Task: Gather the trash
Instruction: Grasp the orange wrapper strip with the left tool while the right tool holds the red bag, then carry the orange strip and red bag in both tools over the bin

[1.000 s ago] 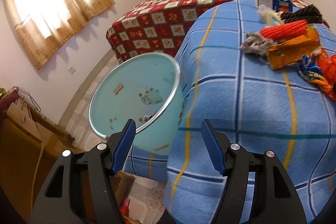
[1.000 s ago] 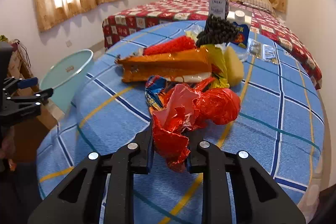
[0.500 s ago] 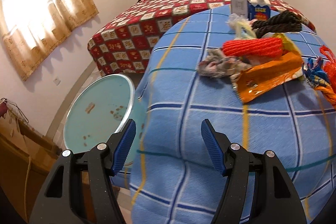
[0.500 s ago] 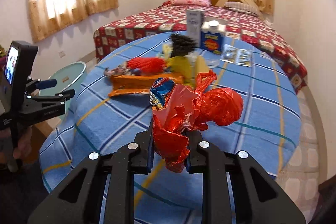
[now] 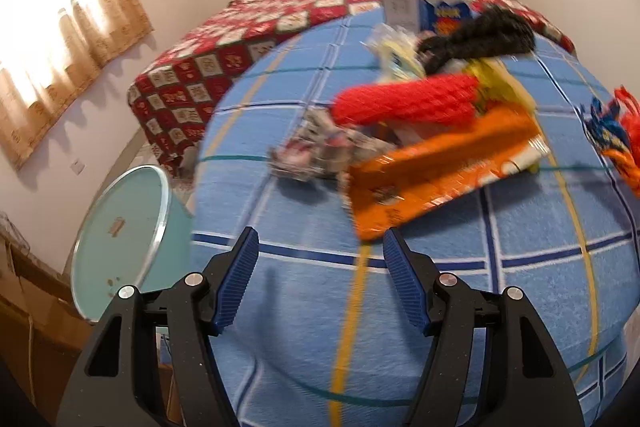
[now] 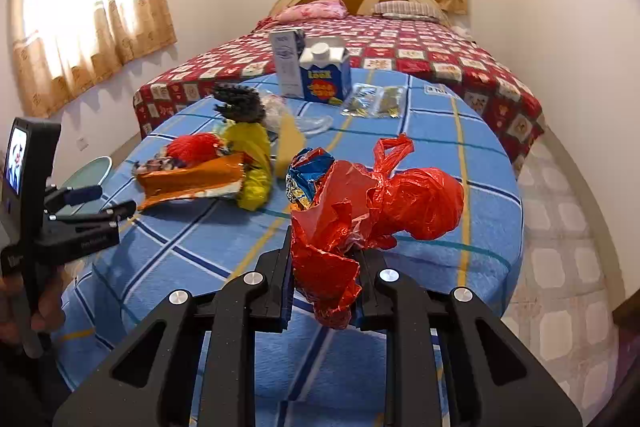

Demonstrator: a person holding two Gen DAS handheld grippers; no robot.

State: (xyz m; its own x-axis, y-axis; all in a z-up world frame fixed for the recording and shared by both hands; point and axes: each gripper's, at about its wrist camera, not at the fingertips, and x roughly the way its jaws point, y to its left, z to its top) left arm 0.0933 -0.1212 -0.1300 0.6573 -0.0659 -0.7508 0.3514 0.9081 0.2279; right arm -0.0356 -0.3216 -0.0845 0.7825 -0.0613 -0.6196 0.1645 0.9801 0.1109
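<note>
My right gripper (image 6: pixel 325 259) is shut on a crumpled red plastic bag (image 6: pixel 400 203), held just above the blue checked tablecloth (image 6: pixel 440 147). A blue foil wrapper (image 6: pixel 308 167) clings to the bag. My left gripper (image 5: pixel 320 247) stands open and empty over the cloth, a little short of an orange wrapper (image 5: pixel 440 175). Around that wrapper lie a crumpled grey wrapper (image 5: pixel 320 151), a red net (image 5: pixel 404 103) and a black net (image 5: pixel 480 35). A pale green bin (image 5: pixel 120 235) stands on the floor left of the table.
At the table's far side stand a blue carton (image 6: pixel 324 75) and a tall white box (image 6: pixel 286 61), with two clear sachets (image 6: pixel 376 101) beside them. A bed with a red patterned cover (image 6: pixel 400 43) lies behind. Brown furniture (image 5: pixel 24 291) stands left of the bin.
My left gripper has swung from over the bin toward the litter on the table. My right gripper has drawn back from the pile with the red bag in it.
</note>
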